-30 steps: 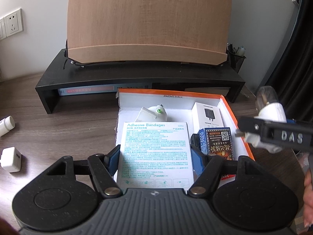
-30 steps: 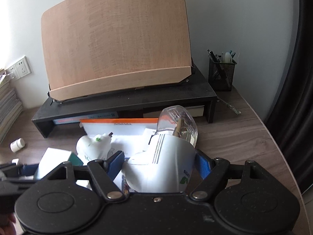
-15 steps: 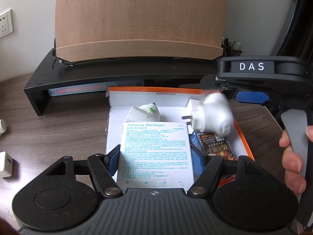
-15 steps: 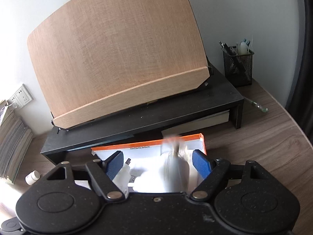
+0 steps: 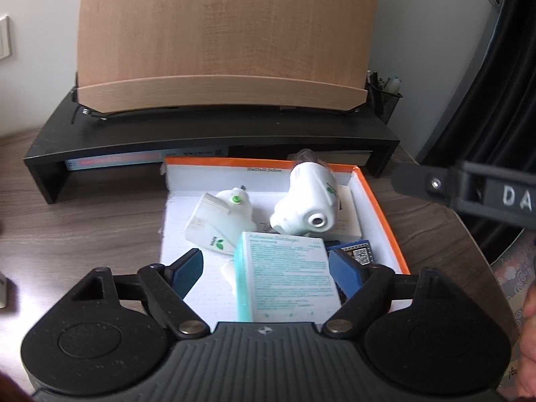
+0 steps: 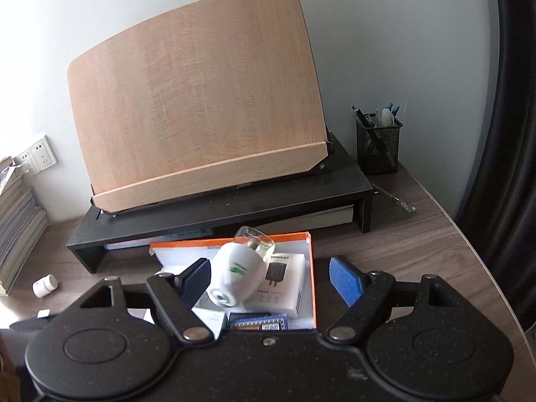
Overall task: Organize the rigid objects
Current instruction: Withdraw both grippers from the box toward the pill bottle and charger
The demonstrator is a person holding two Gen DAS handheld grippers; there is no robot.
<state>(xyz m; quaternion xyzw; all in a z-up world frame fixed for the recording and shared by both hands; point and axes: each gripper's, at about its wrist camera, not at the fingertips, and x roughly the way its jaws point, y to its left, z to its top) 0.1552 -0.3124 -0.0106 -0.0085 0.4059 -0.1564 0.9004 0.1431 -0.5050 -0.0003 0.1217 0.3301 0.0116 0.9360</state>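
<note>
Wood-grain desk (image 6: 418,234), orange-rimmed box (image 5: 378,201) before black riser.
Left gripper (image 5: 268,271) jaws just widened, slack around bandage box (image 5: 288,274); white plug-in vaporizer (image 5: 308,201) lies beyond; right gripper (image 6: 273,276) open, empty.

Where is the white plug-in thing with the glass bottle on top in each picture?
Left wrist view: the white plug-in device lies tipped over at the back right of the orange-edged box.
Right wrist view: the same device lies in the box, just right of the left blue pad.
Shared landmark: the wooden board behind the box.
</note>
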